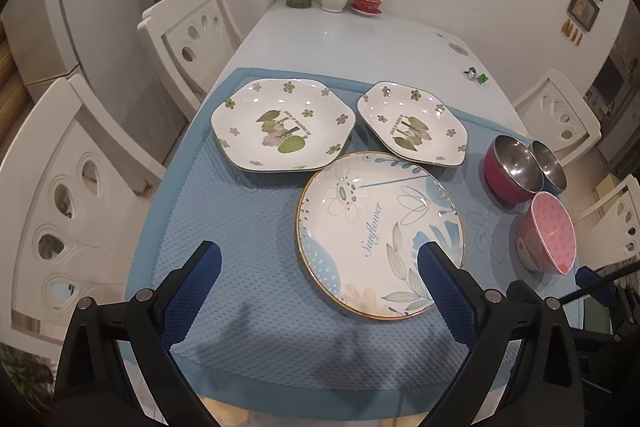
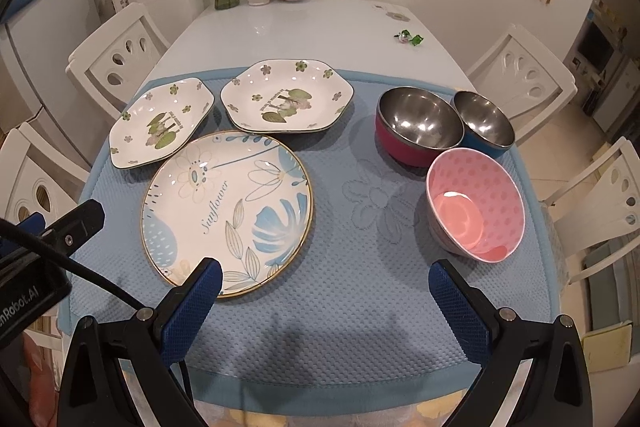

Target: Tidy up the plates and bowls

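Tabletop [image 2: 288,23] is wearing a blue mat [image 2: 360,267] with everything sitting on it. Round Sunflower plate [image 2: 226,211] is lying nearest, two hexagonal floral plates [image 2: 286,97] [image 2: 162,123] sitting just behind it. Off right, red steel bowl [image 2: 418,125] and blue steel bowl [image 2: 484,125] are touching, pink dotted bowl [image 2: 476,203] tilting in front. Left claw [image 1: 318,265] and right claw [image 2: 326,283] are both hovering wide, gripping nothing.

Right tool [image 2: 325,277] gapes wide at bottom centre over the mat [image 2: 360,227]. Round plate [image 2: 226,209] left; pink bowl [image 2: 476,203] right, tilted.
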The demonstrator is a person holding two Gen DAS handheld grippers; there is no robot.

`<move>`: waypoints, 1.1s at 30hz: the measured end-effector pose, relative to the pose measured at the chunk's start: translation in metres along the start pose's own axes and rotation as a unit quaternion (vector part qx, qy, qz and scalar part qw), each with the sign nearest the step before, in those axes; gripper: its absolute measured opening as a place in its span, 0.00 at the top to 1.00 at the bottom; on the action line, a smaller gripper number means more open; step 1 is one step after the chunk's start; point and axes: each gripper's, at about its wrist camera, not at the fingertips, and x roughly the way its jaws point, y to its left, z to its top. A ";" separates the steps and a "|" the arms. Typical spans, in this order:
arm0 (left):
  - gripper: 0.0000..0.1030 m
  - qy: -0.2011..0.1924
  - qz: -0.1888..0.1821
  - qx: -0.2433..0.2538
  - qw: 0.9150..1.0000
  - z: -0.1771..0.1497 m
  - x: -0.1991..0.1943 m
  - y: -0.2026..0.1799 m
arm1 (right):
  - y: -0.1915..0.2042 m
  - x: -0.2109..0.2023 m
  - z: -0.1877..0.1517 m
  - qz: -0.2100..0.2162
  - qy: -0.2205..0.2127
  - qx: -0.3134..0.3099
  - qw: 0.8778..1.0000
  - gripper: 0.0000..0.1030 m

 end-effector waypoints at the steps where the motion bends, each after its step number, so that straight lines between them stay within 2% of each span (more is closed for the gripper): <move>1: 0.04 -0.001 -0.001 0.003 1.000 0.000 0.000 -0.001 | 0.000 0.001 0.000 0.000 0.000 0.001 1.000 0.00; 8: 0.04 -0.003 -0.007 0.016 1.000 -0.001 -0.002 -0.006 | 0.001 0.000 -0.001 0.000 -0.001 -0.001 1.000 0.01; 33: 0.04 0.014 -0.006 0.005 1.000 -0.004 0.009 0.000 | 0.007 0.003 0.000 -0.011 -0.012 -0.026 1.000 0.01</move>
